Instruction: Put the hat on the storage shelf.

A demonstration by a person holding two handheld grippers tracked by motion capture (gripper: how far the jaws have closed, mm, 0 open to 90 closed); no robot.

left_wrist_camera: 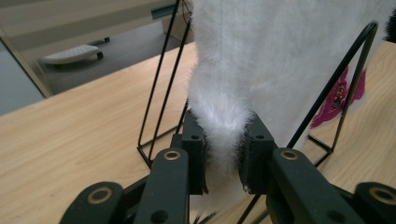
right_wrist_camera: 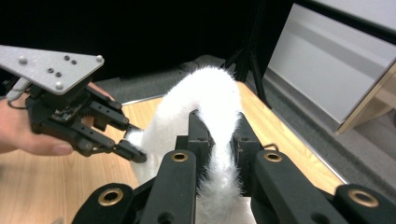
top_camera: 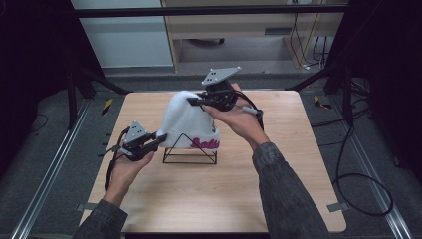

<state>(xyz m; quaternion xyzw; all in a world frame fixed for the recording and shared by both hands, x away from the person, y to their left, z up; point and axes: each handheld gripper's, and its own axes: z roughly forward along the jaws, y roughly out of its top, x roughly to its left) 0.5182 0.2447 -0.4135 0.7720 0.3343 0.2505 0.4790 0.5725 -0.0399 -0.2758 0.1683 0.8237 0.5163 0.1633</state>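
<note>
Left gripper: pinches the white fluffy beanie at its lower left edge.
Right gripper: clamps the beanie's top, frame centre.
Wire stand: on the desk, under the beanie.

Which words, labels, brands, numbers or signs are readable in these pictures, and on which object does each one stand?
Pink script lettering on the brim of the white hat: only partly visible behind the wire stand and too blurred to read with certainty.
The same pink lettering in the left gripper view: only a fragment, not readable.
No other text, number or sign can be read in any view.
</note>
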